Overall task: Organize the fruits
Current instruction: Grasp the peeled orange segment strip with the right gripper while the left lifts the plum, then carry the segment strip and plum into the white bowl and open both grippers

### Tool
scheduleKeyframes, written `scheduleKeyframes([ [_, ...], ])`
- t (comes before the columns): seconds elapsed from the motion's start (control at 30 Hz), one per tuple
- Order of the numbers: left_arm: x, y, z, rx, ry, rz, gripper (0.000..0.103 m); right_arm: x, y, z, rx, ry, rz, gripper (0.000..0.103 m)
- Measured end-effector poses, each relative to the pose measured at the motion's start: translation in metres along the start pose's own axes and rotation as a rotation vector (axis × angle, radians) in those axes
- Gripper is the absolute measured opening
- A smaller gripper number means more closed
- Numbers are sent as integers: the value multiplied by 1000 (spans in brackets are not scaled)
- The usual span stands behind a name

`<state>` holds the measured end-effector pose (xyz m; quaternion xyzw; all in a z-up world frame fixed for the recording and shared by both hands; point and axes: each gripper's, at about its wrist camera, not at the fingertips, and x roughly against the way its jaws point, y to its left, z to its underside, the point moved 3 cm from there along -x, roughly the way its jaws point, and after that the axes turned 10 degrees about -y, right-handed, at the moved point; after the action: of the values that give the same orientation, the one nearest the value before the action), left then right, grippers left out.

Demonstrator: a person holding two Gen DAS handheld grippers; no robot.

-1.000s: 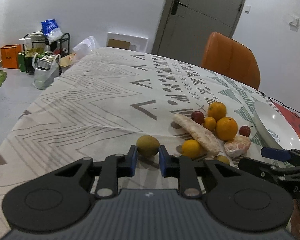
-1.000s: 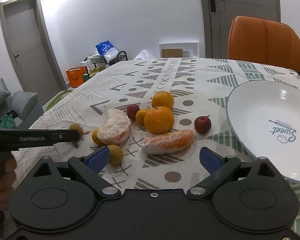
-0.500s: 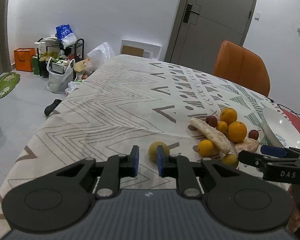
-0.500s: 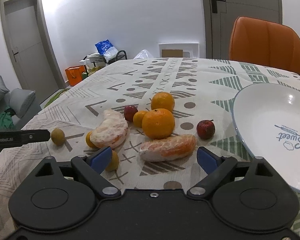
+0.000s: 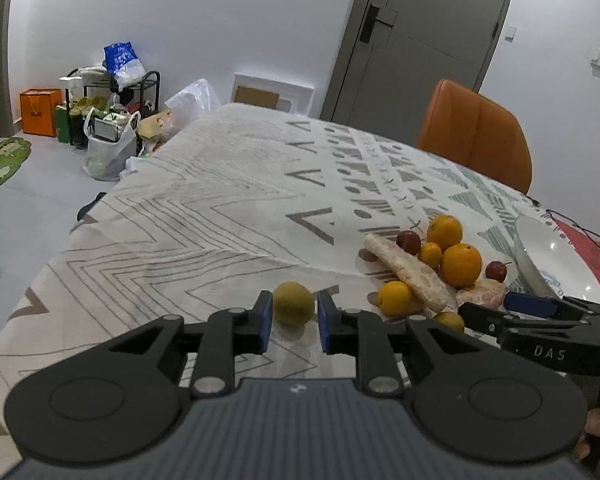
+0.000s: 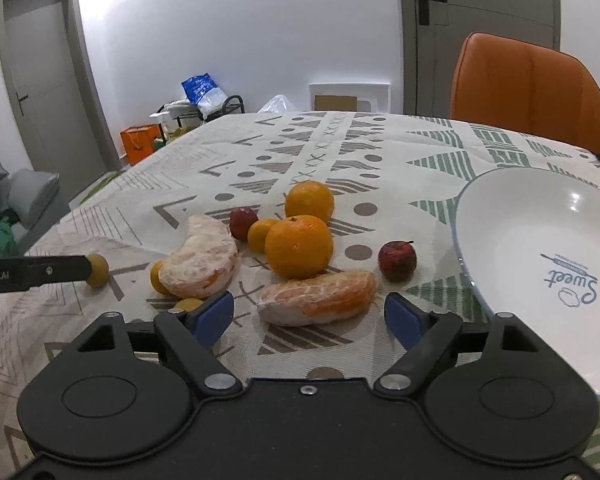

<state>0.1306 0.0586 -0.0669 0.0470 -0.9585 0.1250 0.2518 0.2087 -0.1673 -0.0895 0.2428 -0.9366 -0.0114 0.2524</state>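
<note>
Small round yellow-green fruit (image 5: 293,308) lies on the patterned tablecloth (image 5: 204,220), left of the fruit pile and apart from it. It sits just beyond and between the blue pads of the left gripper (image 5: 291,322). Jaws stand slightly apart with a sliver of gap on each side of the fruit; contact is not evident, so the gripper reads as parted, not pinching. In the right wrist view the same fruit appears at the tip of the left tool, far left.

Handling judgement: the fruit looks light, firm-skinned and smooth; round, so likely to roll or squirt out if pinched off-centre. Best taken across its widest middle, pads level with its equator.

Pile to the right: two large oranges (image 6: 299,246), small mandarins (image 6: 262,234), two small red fruits (image 6: 397,260), and two peeled, film-wrapped citrus segments (image 6: 318,298). The segments look soft and slippery in their film, so they would want a light squeeze along the thick mid-body.

Right gripper (image 6: 308,314) is spread wide and empty, low over the cloth, its pads flanking the near wrapped segment without touching it. A small yellow fruit (image 6: 188,304) is partly hidden behind its left pad.

White shallow bowl (image 6: 540,248) with printed lettering stands at the right, empty; probably the destination. Orange chair (image 6: 528,92) is beyond the table's far edge.
</note>
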Motion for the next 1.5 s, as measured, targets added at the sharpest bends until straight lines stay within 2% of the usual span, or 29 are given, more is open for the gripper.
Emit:
scheduleKeyframes([
  [0.27,-14,-3,4,-11,12,-8,23,-8,5,-1,47,-2,-5,79],
  [0.3,-14,-3,4,-12,10,-9,23,-9,6,-1,55,-2,-2,77],
  [0.4,-13,-4,5,-19,8,-10,23,-10,6,-1,79,-11,22,62],
  [0.43,-12,-5,6,-22,8,-10,23,-10,5,-2,80,-14,24,61],
  [0.6,-6,-11,3,-32,0,5,23,-2,0,-3,39,-16,-20,59],
  [0.87,5,-30,-5,-64,-37,34,23,23,1,-13,31,-79,-42,59],
  [1.17,6,-64,-11,-112,-62,98,23,54,-29,-21,-4,-142,16,59],
  [1.5,-3,-100,-8,-158,-51,161,23,75,-68,-11,-46,-149,98,59],
])
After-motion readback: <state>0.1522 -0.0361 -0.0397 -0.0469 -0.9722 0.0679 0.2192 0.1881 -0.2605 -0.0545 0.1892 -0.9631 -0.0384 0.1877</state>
